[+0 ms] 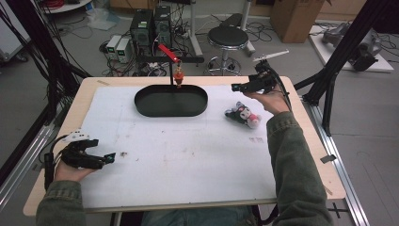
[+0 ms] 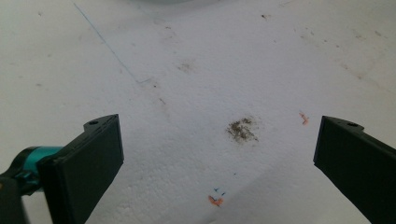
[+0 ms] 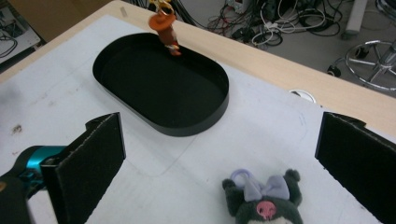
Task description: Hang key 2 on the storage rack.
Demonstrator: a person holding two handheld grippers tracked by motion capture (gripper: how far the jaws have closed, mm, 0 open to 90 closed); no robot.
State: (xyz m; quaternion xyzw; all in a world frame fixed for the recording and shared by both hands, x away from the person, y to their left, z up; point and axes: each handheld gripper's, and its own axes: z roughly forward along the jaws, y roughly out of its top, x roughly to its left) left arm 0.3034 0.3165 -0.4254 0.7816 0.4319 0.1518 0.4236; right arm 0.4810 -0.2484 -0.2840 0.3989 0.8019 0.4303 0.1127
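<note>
A small dark grey plush toy (image 1: 243, 114) with a lilac bow and pink nose lies on the white mat, right of the black oval tray (image 1: 141, 106). In the right gripper view the plush (image 3: 261, 198) sits low between the wide-apart jaws, with the tray (image 3: 219, 109) beyond it. My right gripper (image 1: 236, 87) hovers open above and behind the plush. A small orange figure (image 1: 178, 76) hangs on a stand over the tray's far rim. My left gripper (image 1: 110, 158) rests open near the mat's left front, over bare stained mat (image 2: 242, 129).
A black stand with a red clip (image 1: 168, 52) rises behind the tray. The wooden table edge (image 1: 301, 108) runs close to the right of the plush. Beyond the table stand a stool (image 1: 227, 37), computers and cables on the floor.
</note>
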